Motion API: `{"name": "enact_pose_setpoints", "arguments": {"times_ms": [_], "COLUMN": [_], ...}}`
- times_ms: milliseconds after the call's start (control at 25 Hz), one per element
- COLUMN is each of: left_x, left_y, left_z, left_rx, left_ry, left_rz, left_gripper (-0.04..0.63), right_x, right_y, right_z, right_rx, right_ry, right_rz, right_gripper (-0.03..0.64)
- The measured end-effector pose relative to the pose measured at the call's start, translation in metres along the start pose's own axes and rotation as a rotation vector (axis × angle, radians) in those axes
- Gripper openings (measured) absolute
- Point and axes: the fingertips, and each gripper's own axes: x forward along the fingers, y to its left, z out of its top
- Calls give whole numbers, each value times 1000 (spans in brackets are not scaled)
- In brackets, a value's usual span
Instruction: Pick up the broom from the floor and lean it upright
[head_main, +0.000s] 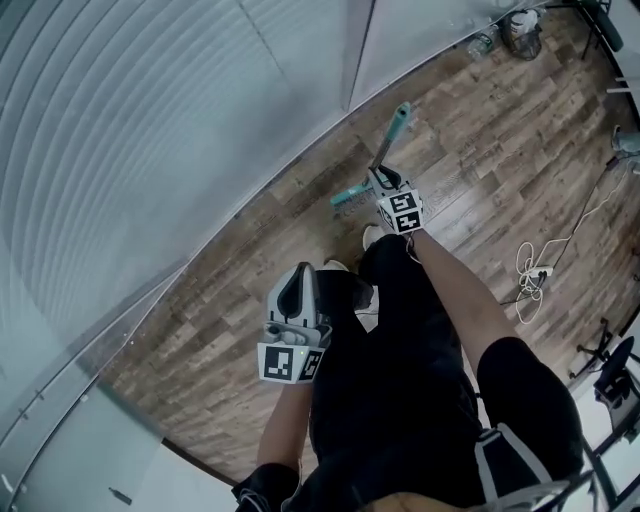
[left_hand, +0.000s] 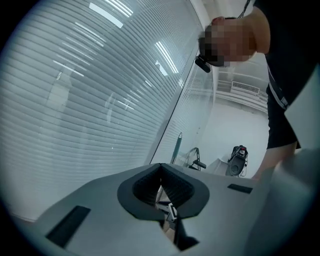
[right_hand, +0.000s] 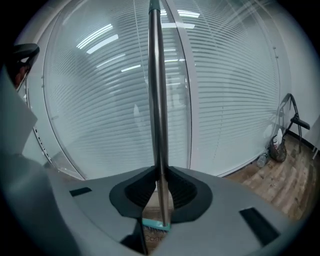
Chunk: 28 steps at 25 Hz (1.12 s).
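The broom stands nearly upright by the blind-covered glass wall. In the head view its teal grip end (head_main: 403, 113) points at the wall and its teal head (head_main: 350, 195) rests on the wooden floor. My right gripper (head_main: 384, 184) is shut on the broom's metal shaft (right_hand: 156, 100), which runs straight up between the jaws, with the teal head (right_hand: 156, 225) below them. My left gripper (head_main: 297, 288) hangs lower, close to the person's legs, apart from the broom. Its jaws meet at the tips with nothing between them (left_hand: 161, 175). The left gripper view shows the broom's teal pole (left_hand: 177, 147) far off.
A glass wall with blinds (head_main: 150, 130) runs along the left. A bottle (head_main: 483, 42) and a bag (head_main: 521, 34) sit in the far corner. A white cable with a power strip (head_main: 536, 270) lies on the floor at right, next to stand legs (head_main: 605, 360).
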Motion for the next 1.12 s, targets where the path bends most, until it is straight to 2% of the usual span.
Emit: {"name": "enact_pose_setpoints", "arguments": {"times_ms": [240, 400, 560, 720, 920, 1120], "left_x": [16, 22, 23, 31, 41, 49], "left_y": [33, 54, 54, 54, 53, 46], "left_z": [-52, -79, -80, -82, -82, -75], "left_rx": [-44, -79, -67, -70, -158, -161], "left_ry": [-2, 57, 80, 74, 58, 40], "left_rz": [37, 52, 57, 60, 40, -5], "left_gripper": [18, 18, 18, 18, 18, 18], "right_x": [71, 106, 132, 154, 176, 192], "right_y": [-31, -41, -36, -40, -45, -45], "right_z": [-39, -47, -38, -24, -13, -7], "right_rx": [-31, 36, 0, -22, -51, -87], "right_ry": [31, 48, 81, 77, 49, 48], "right_rz": [-10, -18, 26, 31, 27, 4], "right_gripper": [80, 80, 81, 81, 87, 97]}}
